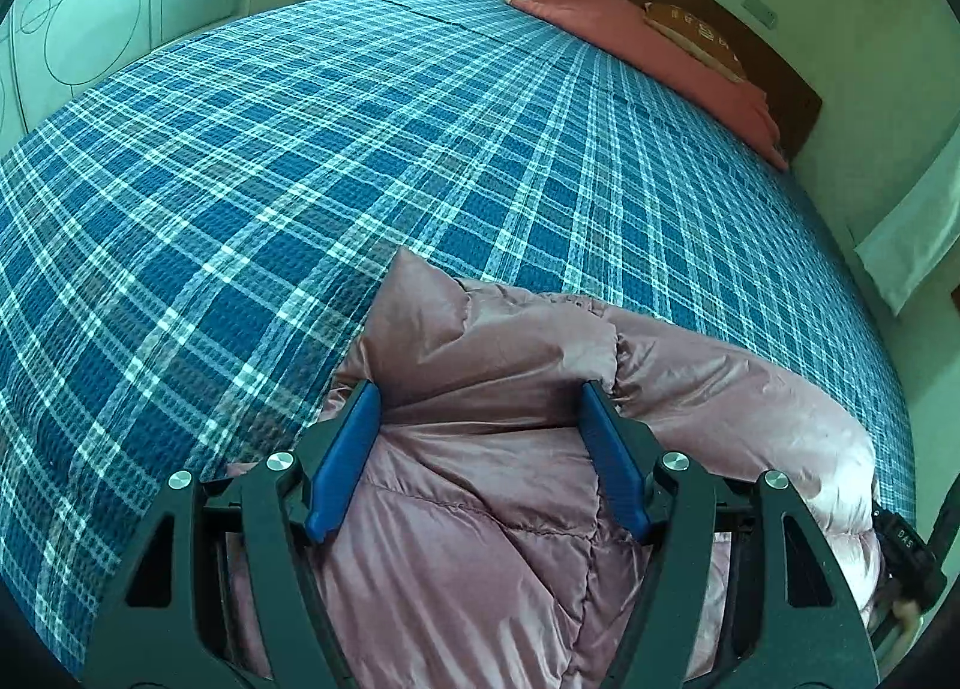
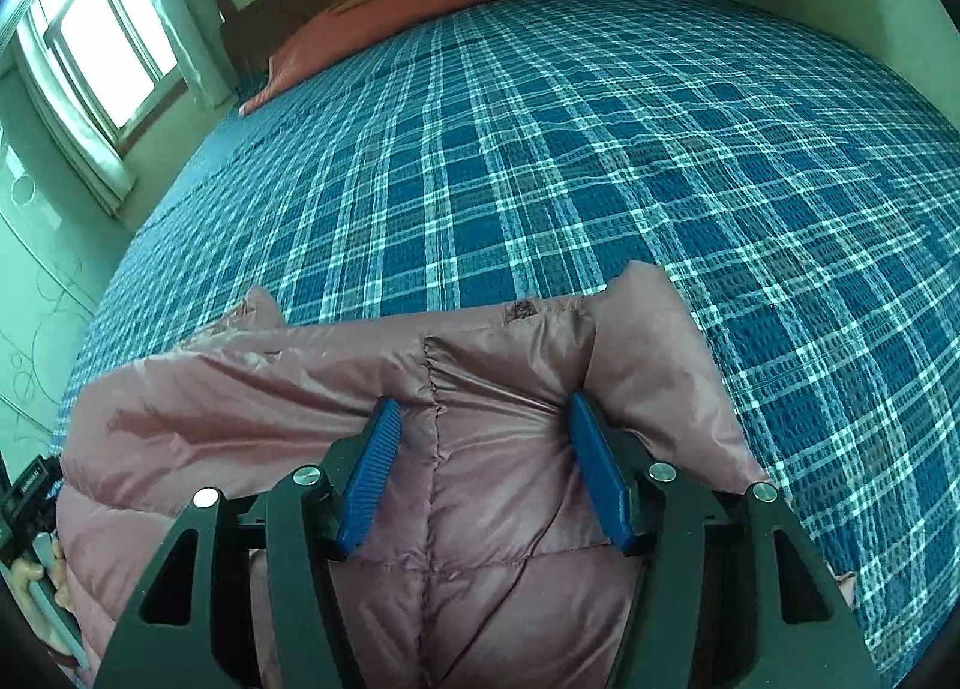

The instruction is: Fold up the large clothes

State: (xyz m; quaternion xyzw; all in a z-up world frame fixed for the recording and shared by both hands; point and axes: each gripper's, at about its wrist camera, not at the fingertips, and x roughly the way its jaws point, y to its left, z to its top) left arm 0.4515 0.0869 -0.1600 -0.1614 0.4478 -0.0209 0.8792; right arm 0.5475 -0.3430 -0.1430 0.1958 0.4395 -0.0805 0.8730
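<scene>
While both grips bite only puffed shell:
Left gripper [image 1: 480, 407]: clamped on the pink down jacket [image 1: 492, 509] at the near edge of the plaid bed [image 1: 300, 179].
Right gripper [image 2: 480, 419]: pinching the same jacket (slippery fabric); the slick fabric could slide free and the fold skew.

Each handheld gripper, the left gripper [image 1: 480, 395] and the right gripper [image 2: 483, 404], has a matte black frame of angular linkage arms with triangular cut-outs, joined by round silver screw heads. Its two fingers [image 1: 345, 461] are faced with long, bright blue ribbed pads [image 2: 600, 470]. At one edge of each view, the other device shows as a small black block with faint white lettering.
</scene>
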